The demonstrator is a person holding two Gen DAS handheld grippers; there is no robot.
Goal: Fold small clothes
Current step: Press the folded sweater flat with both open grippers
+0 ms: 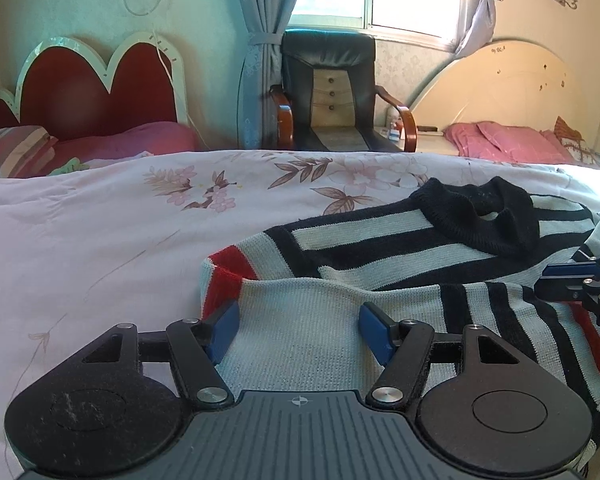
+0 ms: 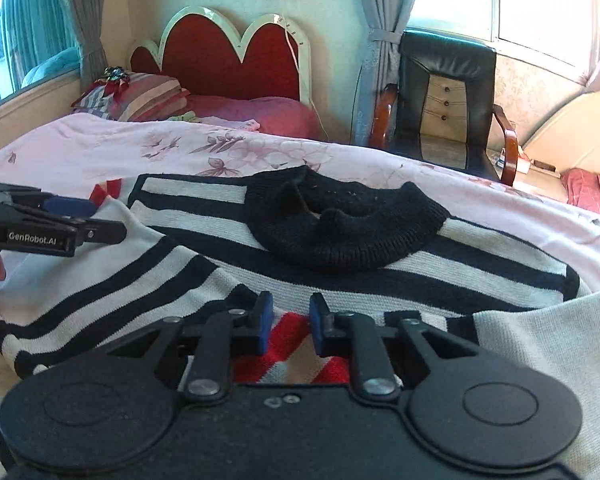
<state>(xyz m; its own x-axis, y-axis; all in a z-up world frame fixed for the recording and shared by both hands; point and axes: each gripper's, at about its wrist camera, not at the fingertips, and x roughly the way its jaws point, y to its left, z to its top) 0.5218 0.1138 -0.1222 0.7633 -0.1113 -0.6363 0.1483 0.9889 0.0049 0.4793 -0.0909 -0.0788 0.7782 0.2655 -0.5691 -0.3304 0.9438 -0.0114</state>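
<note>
A small knit sweater [image 1: 380, 240] with black, white and red stripes and a black collar [image 1: 484, 216] lies on a floral bedspread [image 1: 100, 240]. My left gripper [image 1: 298, 328] is open, jaws wide, over a white folded-in sleeve part at the sweater's left side. My right gripper [image 2: 290, 322] is open with a narrow gap, over a red-and-white striped part [image 2: 292, 344] below the collar [image 2: 340, 228]. Each gripper shows at the edge of the other's view: the right one [image 1: 580, 280] and the left one [image 2: 52, 224].
A black leather armchair [image 1: 332, 92] stands behind the bed under the window. A red heart-shaped headboard [image 1: 92, 84] with pillows is at the far left. A second bed with pink pillows [image 1: 512, 140] is at the far right.
</note>
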